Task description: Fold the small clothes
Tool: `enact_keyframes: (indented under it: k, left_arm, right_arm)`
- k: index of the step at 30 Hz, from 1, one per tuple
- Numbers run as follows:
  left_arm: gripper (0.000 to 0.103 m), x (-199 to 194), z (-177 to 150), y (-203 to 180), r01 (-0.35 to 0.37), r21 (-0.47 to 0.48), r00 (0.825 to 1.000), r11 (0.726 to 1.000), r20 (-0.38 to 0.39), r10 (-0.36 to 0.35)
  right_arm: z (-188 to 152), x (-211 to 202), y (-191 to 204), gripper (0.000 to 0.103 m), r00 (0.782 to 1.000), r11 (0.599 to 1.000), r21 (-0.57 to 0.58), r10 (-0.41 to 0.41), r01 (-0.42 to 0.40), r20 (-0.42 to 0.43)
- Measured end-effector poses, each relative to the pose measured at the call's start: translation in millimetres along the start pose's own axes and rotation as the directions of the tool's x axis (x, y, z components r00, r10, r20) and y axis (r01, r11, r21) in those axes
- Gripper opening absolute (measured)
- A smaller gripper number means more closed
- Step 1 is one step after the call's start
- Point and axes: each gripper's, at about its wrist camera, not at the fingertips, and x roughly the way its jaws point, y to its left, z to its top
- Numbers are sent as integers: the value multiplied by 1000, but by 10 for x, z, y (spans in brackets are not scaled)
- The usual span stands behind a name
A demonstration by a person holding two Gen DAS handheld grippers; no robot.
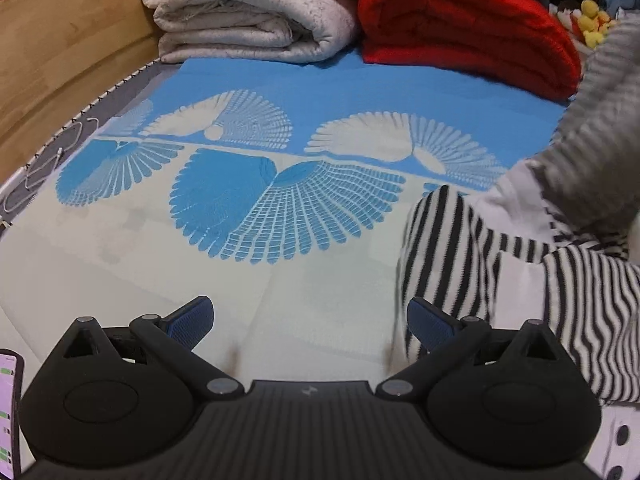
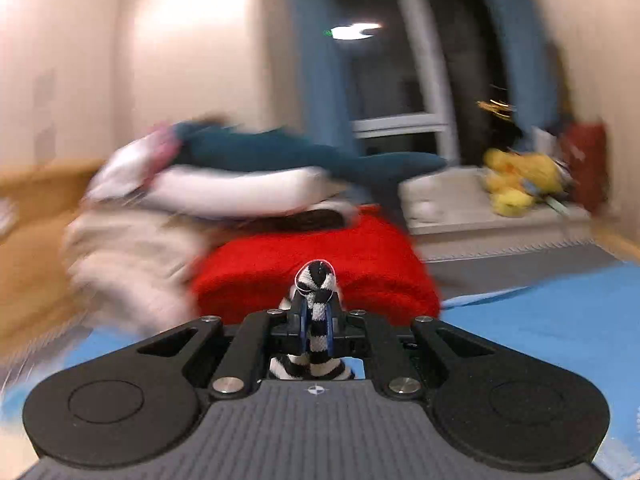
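Observation:
A small black-and-white striped garment (image 1: 472, 256) hangs and drapes at the right of the left wrist view, over the blue-and-cream patterned bed cover (image 1: 240, 184). My left gripper (image 1: 310, 320) is open and empty, low over the cover, its right finger just beside the garment's lower edge. My right gripper (image 2: 316, 320) is shut on a bunched fold of the striped garment (image 2: 318, 280) and holds it up in the air. The right wrist view is motion-blurred. A grey striped sleeve (image 1: 600, 112) shows at the right of the left wrist view.
A folded cream blanket (image 1: 256, 12) and a folded red blanket (image 1: 464, 24) lie at the far end of the bed. A wooden bed frame (image 1: 60, 52) runs along the left. A phone (image 1: 10, 408) shows at the lower left. Pillows and a teal plush (image 2: 304, 156) sit beyond the blankets.

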Motion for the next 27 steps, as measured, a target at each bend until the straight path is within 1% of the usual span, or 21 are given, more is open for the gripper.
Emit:
enact_keyframes:
  k: [1, 2, 4, 5, 7, 8, 10, 11, 12, 14, 16, 17, 18, 19, 20, 21, 23, 24, 25, 26, 27]
  left_arm:
    - [103, -12, -1, 3, 8, -6, 1000, 1000, -2, -8]
    - [103, -24, -3, -2, 15, -9, 1000, 1000, -4, -15]
    - [103, -46, -14, -25, 23, -4, 1000, 1000, -3, -23]
    - [103, -59, -21, -41, 24, 1, 1000, 1000, 0, -24]
    - [103, -96, -47, -71, 26, 15, 1000, 1000, 11, -26]
    - [103, -117, -54, -86, 30, 23, 999, 999, 15, -30]
    - [103, -154, -68, -103, 44, 33, 999, 999, 22, -44]
    - [103, -171, -69, -107, 50, 35, 998, 998, 24, -51]
    - [103, -186, -66, -106, 57, 34, 998, 998, 27, -58]
    - [103, -201, -54, -96, 61, 29, 998, 998, 31, -62]
    - [103, -201, -38, -70, 65, 14, 997, 998, 31, -66]
    - [103, -196, -32, -61, 69, 7, 997, 998, 28, -70]
    - [103, -195, -29, -47, 73, 3, 997, 997, 26, -73]
    - [103, -191, -26, -41, 74, -1, 997, 997, 23, -74]
    - [103, -189, -26, -37, 75, -1, 997, 997, 22, -75]
    - [103, -189, -25, -36, 73, 0, 997, 997, 23, -73]
    - [103, -185, -26, -37, 66, 4, 997, 998, 25, -66]
    - [103, -182, -26, -37, 66, 4, 998, 998, 25, -66]
    - [103, -176, -30, -33, 65, 4, 998, 998, 23, -65]
    - [103, -168, -33, -32, 64, 4, 998, 998, 20, -65]
    - [103, -160, -34, -30, 64, 4, 998, 998, 17, -64]
  right_arm:
    - [-242, -193, 115, 9, 998, 1000, -12, 14, -15, -53]
    - [-544, -369, 256, 10, 991, 999, -19, 32, -35, -131]
    - [-1089, -614, 488, 12, 968, 998, -43, 25, -37, -251]
    - [-1365, -674, 580, 15, 946, 998, -56, 19, -39, -322]
    - [-1742, -748, 720, 15, 901, 998, -59, 7, -37, -434]
    - [-1883, -782, 800, 21, 868, 998, -58, 0, -33, -497]
    - [-1935, -768, 850, 26, 801, 997, -25, 39, -67, -597]
    - [-1880, -815, 883, 27, 799, 997, -4, 56, -73, -599]
    - [-1771, -875, 903, 30, 820, 997, -2, 63, -78, -569]
    - [-1491, -945, 896, 51, 876, 998, -25, 45, -65, -481]
    - [-1253, -998, 836, 52, 927, 998, -31, 30, -45, -373]
    - [-1137, -952, 815, 52, 945, 999, -35, 14, -27, -327]
    - [-1088, -874, 791, 52, 950, 1000, -31, -7, -2, -313]
    - [-1088, -785, 775, 52, 946, 1000, -13, -14, 10, -324]
    - [-1142, -683, 762, 53, 933, 1000, 14, -1, 6, -359]
    - [-1232, -583, 769, 54, 912, 999, 33, 12, 2, -410]
    - [-1471, -478, 858, 55, 873, 1000, -2, -19, 21, -488]
    - [-1583, -433, 912, 55, 867, 998, -46, -51, 32, -496]
    - [-1670, -394, 972, 49, 871, 995, -86, -85, 49, -484]
    - [-1736, -340, 1013, 13, 876, 992, -115, -107, 60, -470]
    - [-1721, -310, 1010, 1, 877, 991, -118, -113, 65, -467]
